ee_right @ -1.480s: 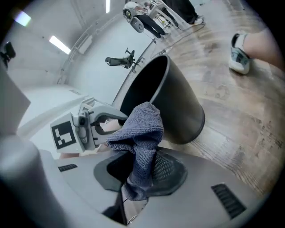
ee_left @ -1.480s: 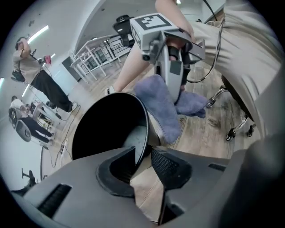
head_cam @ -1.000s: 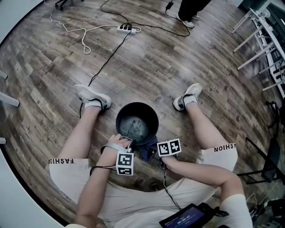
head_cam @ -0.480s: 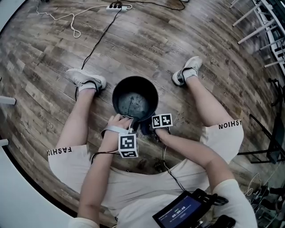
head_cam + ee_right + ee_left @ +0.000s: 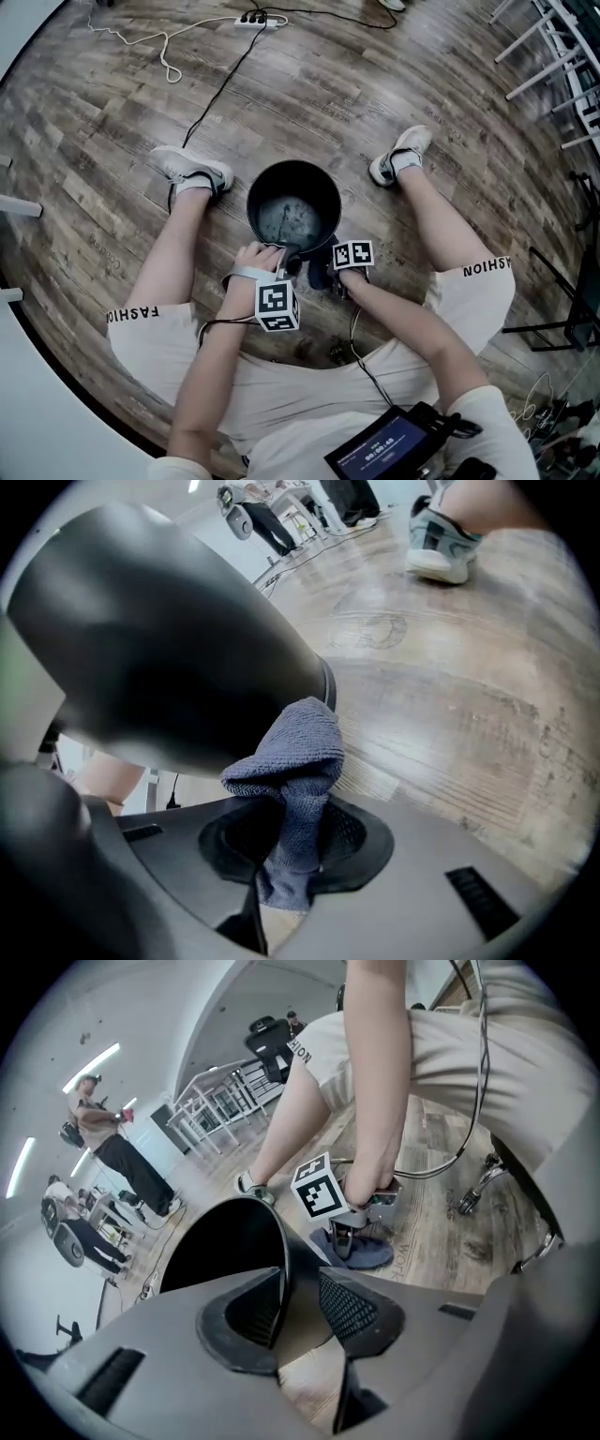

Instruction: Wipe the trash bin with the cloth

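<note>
Trash bin (image 5: 266, 184): one, black and round, is stood upright on the wood floor (image 5: 103, 112) at the frame's centre, between the person's legs.
Cloth (image 5: 298, 752): one, blue-grey and bunched, is pressed against the bin's outer wall at its lower right.
Right gripper (image 5: 286, 841): is clamped on the cloth, which is pinched between both pads.
Left gripper (image 5: 298, 1309): its jaws have just been opening. They are set partly apart astride the bin's near rim. The wall is between them and is not squeezed.
Writing: "FASHION" is printed on each hem of the shorts (image 5: 141, 339), twice in all. The figures on the screen (image 5: 384, 452) at the lower edge are too small to be read.
Marker cubes (image 5: 277, 307): two are seen, one on each gripper.
Shoes (image 5: 192, 171): two, white, are placed either side of the bin.
Power strip (image 5: 251, 18): one is seen at the top edge, with cables attached.
</note>
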`<control>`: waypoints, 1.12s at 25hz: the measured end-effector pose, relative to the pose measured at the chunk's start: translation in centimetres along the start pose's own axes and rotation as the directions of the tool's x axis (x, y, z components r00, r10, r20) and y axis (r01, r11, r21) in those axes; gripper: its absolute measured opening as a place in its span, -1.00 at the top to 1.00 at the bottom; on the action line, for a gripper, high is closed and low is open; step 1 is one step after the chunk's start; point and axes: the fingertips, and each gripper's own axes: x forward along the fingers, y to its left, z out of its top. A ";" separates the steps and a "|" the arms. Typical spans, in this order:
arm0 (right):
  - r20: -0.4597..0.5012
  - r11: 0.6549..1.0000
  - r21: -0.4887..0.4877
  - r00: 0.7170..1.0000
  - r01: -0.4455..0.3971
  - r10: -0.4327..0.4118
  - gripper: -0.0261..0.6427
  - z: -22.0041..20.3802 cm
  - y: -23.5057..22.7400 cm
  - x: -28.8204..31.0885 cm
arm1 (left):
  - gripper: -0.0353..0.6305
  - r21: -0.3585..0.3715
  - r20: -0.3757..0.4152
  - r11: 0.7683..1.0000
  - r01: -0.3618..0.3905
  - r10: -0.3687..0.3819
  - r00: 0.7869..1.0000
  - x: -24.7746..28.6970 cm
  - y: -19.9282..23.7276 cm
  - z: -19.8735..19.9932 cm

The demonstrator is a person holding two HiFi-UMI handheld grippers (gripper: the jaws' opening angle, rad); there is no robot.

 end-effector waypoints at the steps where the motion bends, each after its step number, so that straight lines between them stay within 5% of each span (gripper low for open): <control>1: -0.011 1.000 -0.030 1.000 0.003 -0.003 0.66 0.1 -0.1 -0.9 | 0.51 -0.019 0.018 1.000 0.002 -0.002 1.000 -0.7 0.2 0.1; 6: 0.006 0.993 -0.098 0.998 0.064 -0.064 0.66 1.9 -1.6 -6.6 | 0.48 -0.157 0.148 0.985 0.074 -0.050 0.988 -4.3 1.0 0.9; 10: 0.112 0.991 -0.107 0.992 0.078 -0.066 0.66 5.5 -0.2 -11.2 | 0.48 -0.386 0.363 0.907 0.168 -0.018 0.932 -7.9 2.9 2.5; 14: 0.264 0.977 -0.198 0.964 0.074 -0.020 0.66 9.6 3.5 -16.3 | 0.48 -0.507 0.373 0.858 0.087 0.127 0.919 -10.2 5.4 1.6; 17: 0.376 0.956 -0.285 0.925 0.067 0.048 0.66 12.0 6.7 -20.0 | 0.48 -0.564 0.328 0.826 -0.019 0.245 0.912 -11.5 7.3 0.3; 21: 0.494 0.921 -0.385 0.856 0.057 0.154 0.66 13.8 11.2 -25.2 | 0.48 -0.648 0.321 0.755 -0.103 0.393 0.862 -14.7 9.5 -0.5; 28: 0.630 0.746 -0.630 0.703 0.217 0.328 0.66 13.7 18.2 -32.2 | 0.48 -0.757 0.268 0.616 -0.216 0.595 0.758 -18.5 10.4 -3.0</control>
